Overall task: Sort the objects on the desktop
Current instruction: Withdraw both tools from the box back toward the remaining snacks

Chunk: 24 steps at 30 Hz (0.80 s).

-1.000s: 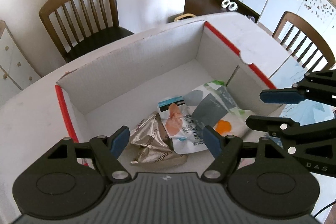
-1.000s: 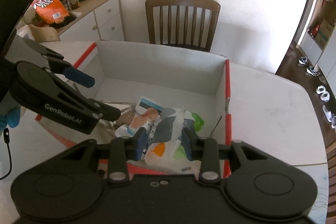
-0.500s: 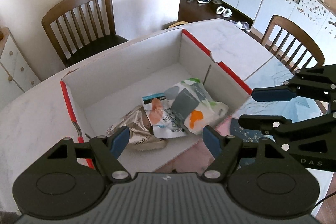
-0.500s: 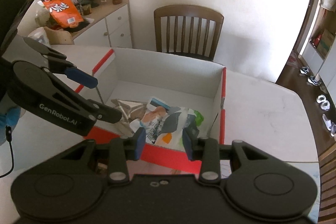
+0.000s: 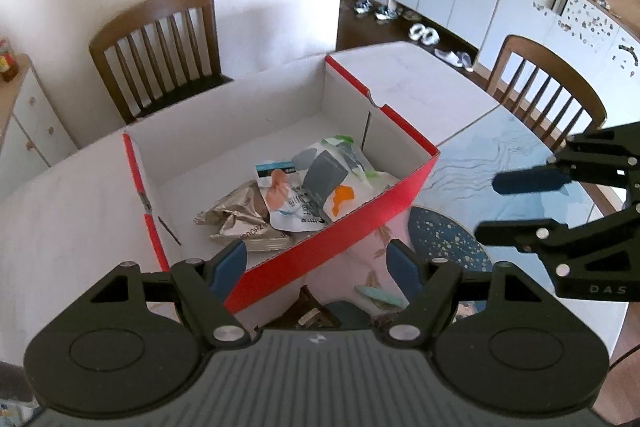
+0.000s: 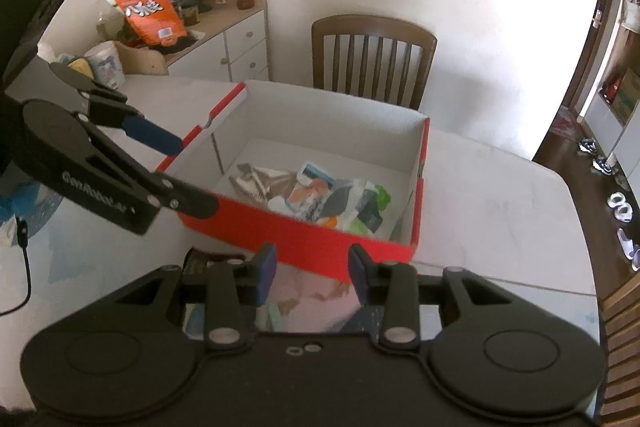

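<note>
Left wrist view: the left gripper (image 5: 318, 265) hangs with jaws apart, holding nothing, the red box (image 5: 344, 227) at 12 o'clock on the white table (image 5: 60, 227). Inside lie a silver packet (image 5: 236, 219) and a white pouch (image 5: 328, 183) (touching). The right gripper (image 5: 520, 205) shows at 3 o'clock, jaws spread.

Right wrist view: the right gripper's own jaws gape, empty, before the box's near wall; wooden chair (image 6: 372, 59) at 12.
</note>
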### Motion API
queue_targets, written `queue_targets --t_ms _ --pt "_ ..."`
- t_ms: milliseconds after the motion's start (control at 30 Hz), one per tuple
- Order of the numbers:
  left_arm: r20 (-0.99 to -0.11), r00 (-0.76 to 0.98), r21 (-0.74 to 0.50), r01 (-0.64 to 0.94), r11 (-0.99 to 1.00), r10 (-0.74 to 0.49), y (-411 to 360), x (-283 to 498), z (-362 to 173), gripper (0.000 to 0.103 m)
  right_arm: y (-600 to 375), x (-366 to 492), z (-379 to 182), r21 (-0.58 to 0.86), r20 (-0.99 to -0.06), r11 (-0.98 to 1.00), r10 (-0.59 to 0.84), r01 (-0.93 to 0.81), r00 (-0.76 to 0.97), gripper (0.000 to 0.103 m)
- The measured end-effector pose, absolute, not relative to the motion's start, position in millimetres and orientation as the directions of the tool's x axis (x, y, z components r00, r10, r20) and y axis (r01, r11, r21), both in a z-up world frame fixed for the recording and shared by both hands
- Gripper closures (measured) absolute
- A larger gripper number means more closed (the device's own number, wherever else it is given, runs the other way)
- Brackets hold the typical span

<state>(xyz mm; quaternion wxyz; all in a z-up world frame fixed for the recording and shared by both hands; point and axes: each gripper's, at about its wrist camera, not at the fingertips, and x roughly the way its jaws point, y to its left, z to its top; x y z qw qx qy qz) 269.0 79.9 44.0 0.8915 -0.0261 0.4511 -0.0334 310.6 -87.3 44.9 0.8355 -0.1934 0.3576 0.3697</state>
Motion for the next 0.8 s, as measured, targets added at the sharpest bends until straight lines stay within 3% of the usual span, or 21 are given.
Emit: queue_targets --t_ms 333,500,800 --pt "-0.766 0.638 -0.074 0.019 0.997 -0.07 66.1 233.7 40.4 0.027 -117.5 286.9 39.0 -0.035 -0.759 0.644 0.48 -0.764 0.44 0.06" --pt "-0.778 0.624 -0.084 0.006 0.996 -0.069 61.9 223.1 25.4 0.02 -130.7 279.3 28.0 -0.011 -0.773 0.654 0.474 -0.757 0.421 0.058" --pt "-0.794 0.603 -0.09 -0.002 0.996 -0.071 57.7 204.1 -7.5 0.02 -144.1 272.0 4.7 -0.001 -0.795 0.659 0.456 -0.752 0.401 0.054"
